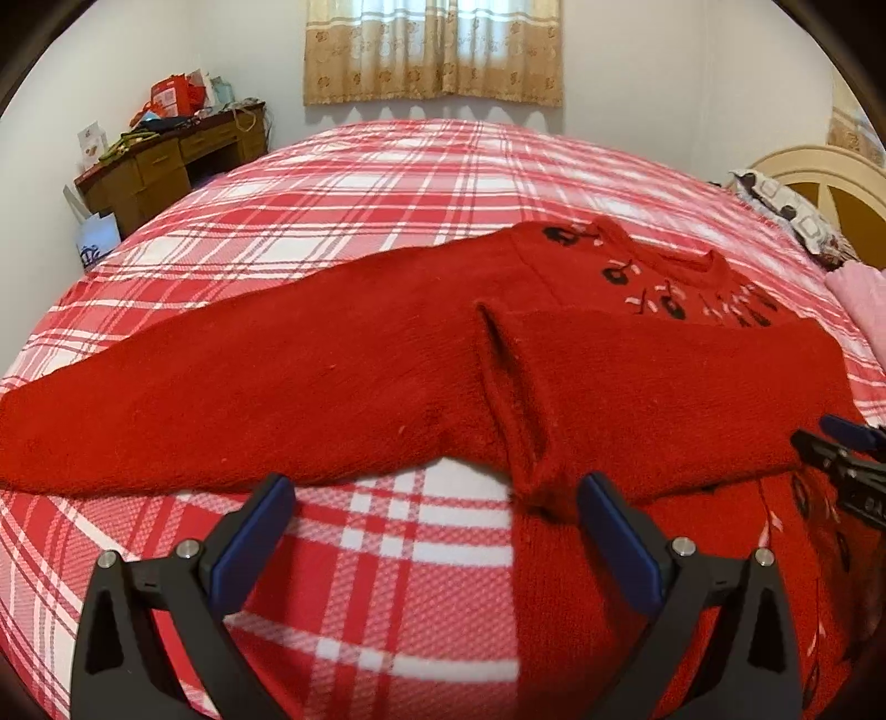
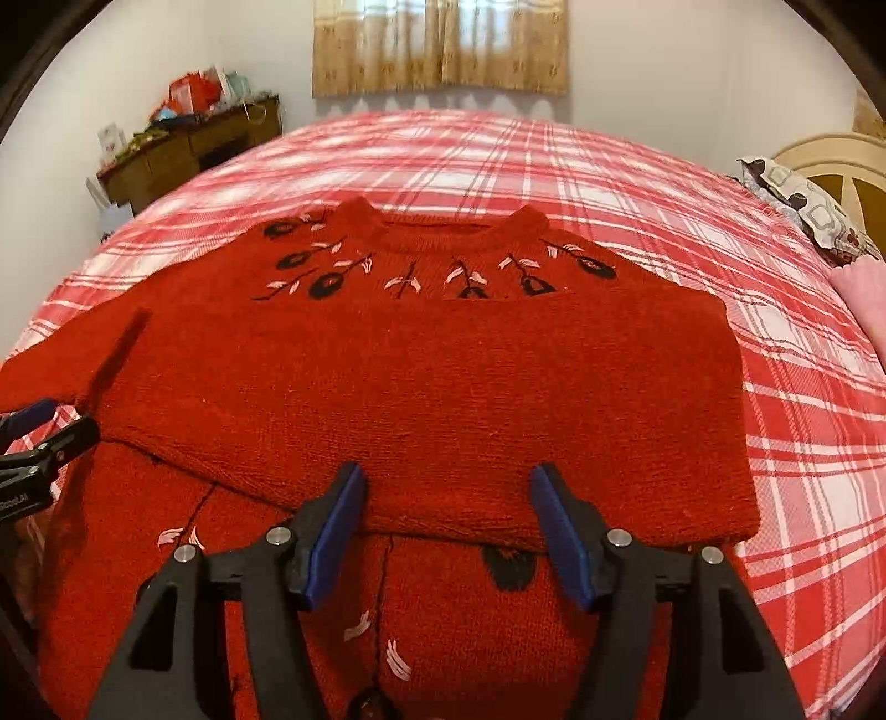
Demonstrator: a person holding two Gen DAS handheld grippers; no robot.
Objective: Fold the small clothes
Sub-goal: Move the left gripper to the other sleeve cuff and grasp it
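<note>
A red knitted sweater [image 2: 387, 266] with black and pink flower embroidery lies face up on the plaid bed [image 1: 387, 183], collar [image 2: 443, 232] away from me. One sleeve [image 1: 166, 410] stretches out flat to the left. The other sleeve [image 2: 443, 399] is folded across the chest, and its cuff [image 1: 509, 387] ends near the sweater's side seam. My left gripper [image 1: 434, 498] stands open over the bedspread just below that cuff, holding nothing. My right gripper [image 2: 448, 493] is open at the near edge of the folded sleeve, its pads not pressing on the knit. Each gripper shows at the edge of the other's view.
A cluttered wooden desk [image 1: 166, 160] stands at the back left under a curtained window [image 1: 432, 50]. At the right are a cream headboard [image 1: 830, 183], a patterned pillow [image 1: 786, 210] and a pink cloth [image 1: 864, 299]. Plaid bedspread surrounds the sweater.
</note>
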